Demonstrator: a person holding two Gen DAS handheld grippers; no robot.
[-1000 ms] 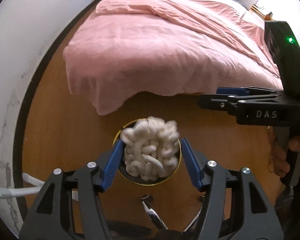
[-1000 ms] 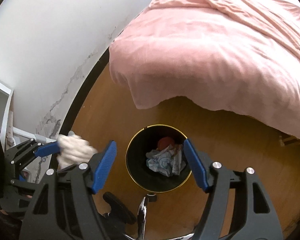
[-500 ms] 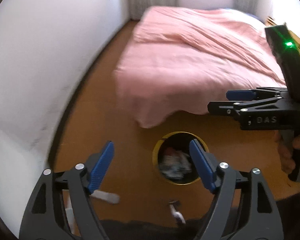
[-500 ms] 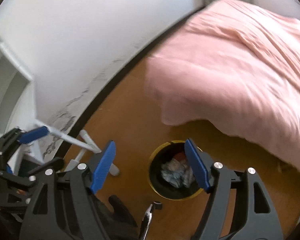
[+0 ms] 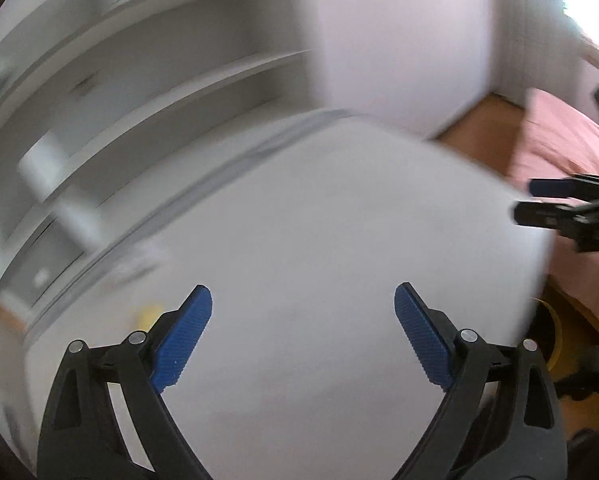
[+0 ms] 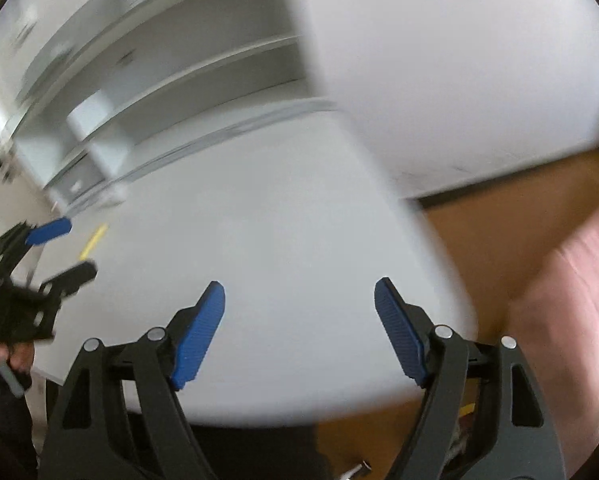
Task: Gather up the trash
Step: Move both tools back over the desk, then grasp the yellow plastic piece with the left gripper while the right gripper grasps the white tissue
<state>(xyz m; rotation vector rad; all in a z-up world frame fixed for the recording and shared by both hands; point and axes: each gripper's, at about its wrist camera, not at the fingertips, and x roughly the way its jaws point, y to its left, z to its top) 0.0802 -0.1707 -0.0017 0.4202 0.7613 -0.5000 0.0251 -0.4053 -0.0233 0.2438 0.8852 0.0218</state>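
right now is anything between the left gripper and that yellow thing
Nothing visible: the left gripper, its jaws just opened wider and empty, is over the white table, the blurred yellow thing close beside it.

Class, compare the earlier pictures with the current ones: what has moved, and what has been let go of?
The left gripper let go of the white wad it held over the bin; its jaws have just been opening and now stand wide, holding nothing. Both grippers swung away from the bin and the pink bed to the white table. The right gripper has been opening too and is empty, as before.
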